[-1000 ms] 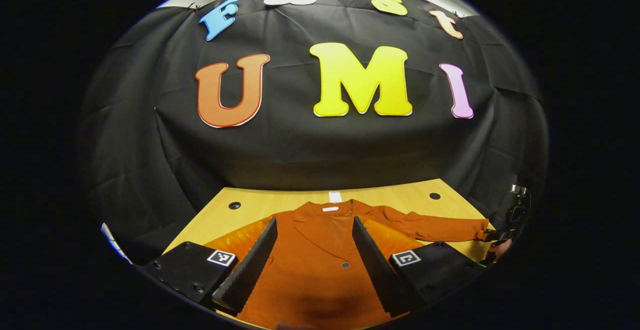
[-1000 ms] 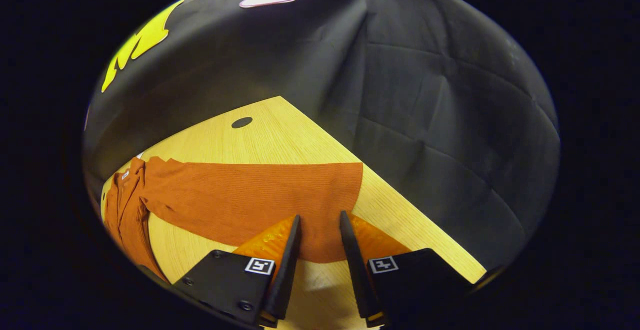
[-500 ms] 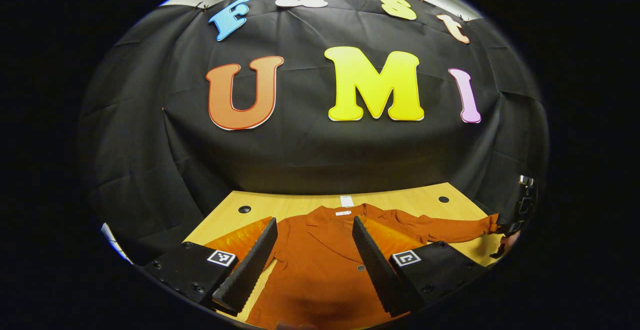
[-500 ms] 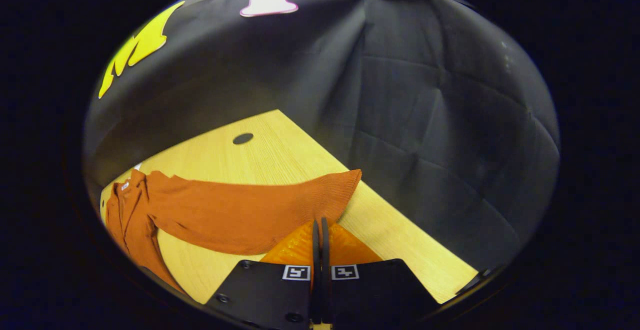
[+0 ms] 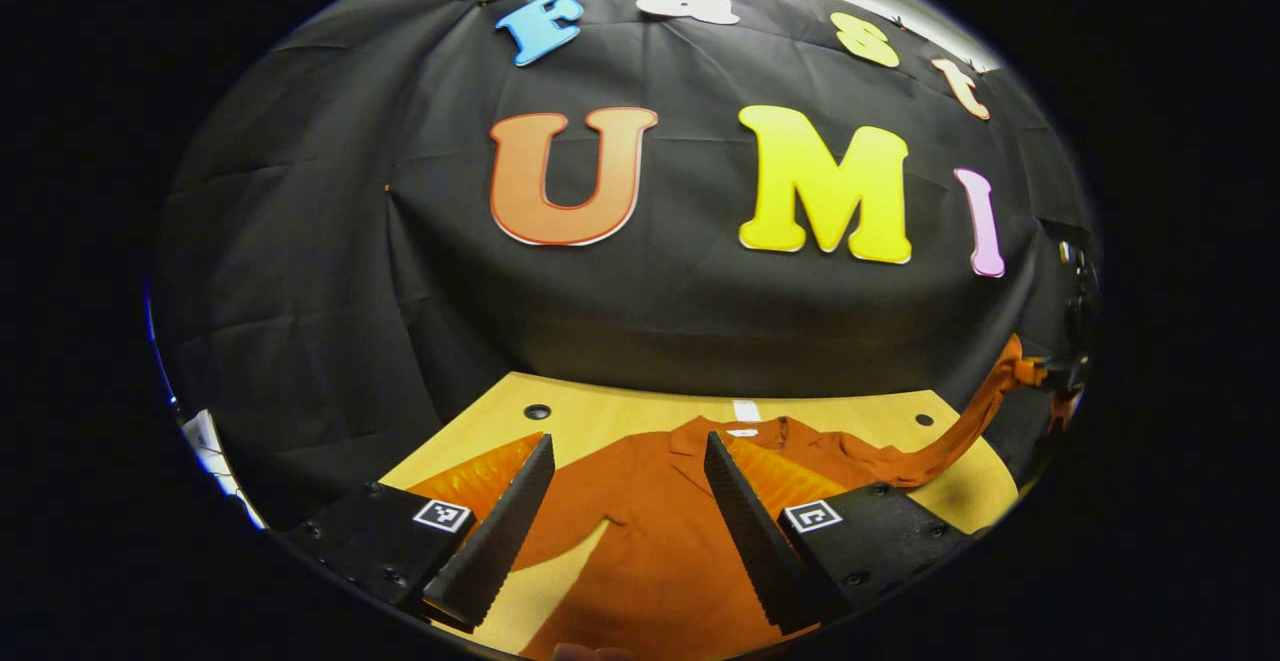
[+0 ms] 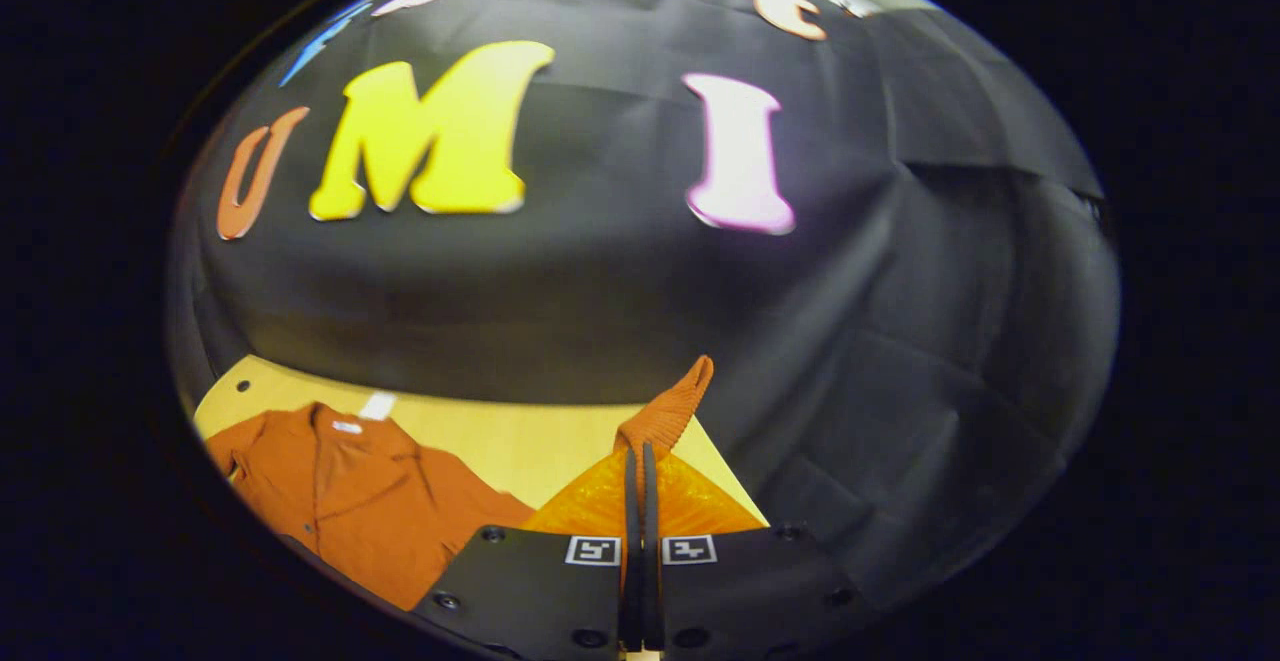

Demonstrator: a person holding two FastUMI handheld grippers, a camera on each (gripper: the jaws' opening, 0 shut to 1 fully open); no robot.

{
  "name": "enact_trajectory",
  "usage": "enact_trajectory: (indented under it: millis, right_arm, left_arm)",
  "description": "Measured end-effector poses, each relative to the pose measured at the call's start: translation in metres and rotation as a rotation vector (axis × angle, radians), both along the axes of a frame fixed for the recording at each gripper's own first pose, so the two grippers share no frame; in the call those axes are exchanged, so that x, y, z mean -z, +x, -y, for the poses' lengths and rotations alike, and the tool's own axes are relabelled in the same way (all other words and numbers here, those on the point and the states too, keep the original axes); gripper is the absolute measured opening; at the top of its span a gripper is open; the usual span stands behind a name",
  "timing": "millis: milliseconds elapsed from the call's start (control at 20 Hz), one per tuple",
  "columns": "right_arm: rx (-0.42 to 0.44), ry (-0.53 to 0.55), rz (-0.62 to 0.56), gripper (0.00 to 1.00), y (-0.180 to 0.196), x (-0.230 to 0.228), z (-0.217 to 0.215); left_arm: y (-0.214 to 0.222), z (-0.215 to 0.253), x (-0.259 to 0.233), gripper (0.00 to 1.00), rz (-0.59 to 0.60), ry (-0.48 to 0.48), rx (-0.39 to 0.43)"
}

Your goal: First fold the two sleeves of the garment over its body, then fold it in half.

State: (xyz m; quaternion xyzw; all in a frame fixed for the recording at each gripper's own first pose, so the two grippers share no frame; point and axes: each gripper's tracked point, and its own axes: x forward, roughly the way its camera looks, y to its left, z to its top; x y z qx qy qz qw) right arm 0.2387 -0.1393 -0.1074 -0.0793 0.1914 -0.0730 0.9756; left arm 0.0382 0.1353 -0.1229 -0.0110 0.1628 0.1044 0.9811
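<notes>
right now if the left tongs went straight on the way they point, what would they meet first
Probably the orange garment's body lying on the wooden table: the open left tongs aim over it toward the collar; depth is unclear.

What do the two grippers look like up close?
Each gripper, left and right, has two long wedge-shaped fingers with ridged inner faces, mounted on flat black blocks with screw heads. Each block carries a small square black-and-white marker.

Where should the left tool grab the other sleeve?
At the cuff end of the flat sleeve, coming from the garment's outer side, low over the wooden table. The left tool is open above the orange garment, so pinching an edge suits.
</notes>
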Motion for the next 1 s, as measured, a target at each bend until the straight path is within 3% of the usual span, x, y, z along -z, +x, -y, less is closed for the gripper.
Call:
enact_trajectory:
  millis: [150, 300, 650, 800, 1000]
  right_arm:
    - [-0.13, -0.012, 0.041, 0.0, 0.031, -0.027, -0.093]
    - [-0.257, -0.035, 0.046, 0.0, 0.039, -0.022, -0.192]
    - [-0.428, -0.072, -0.079, 0.0, 0.033, 0.09, -0.376]
    - [-0.454, -0.063, -0.213, 0.01, 0.017, 0.161, -0.417]
    - [-0.482, -0.048, -0.345, 0.01, 0.005, 0.23, -0.439]
  left_arm:
    - [-0.016, -0.046, 0.0, 0.98, 0.012, -0.006, -0.076]
    - [-0.044, -0.097, 0.001, 0.98, 0.012, 0.005, -0.167]
    - [-0.125, -0.189, -0.003, 0.98, -0.034, 0.04, -0.354]
    - [-0.157, -0.211, -0.002, 0.98, -0.064, 0.046, -0.402]
    - [-0.182, -0.227, -0.001, 0.98, -0.086, 0.068, -0.46]
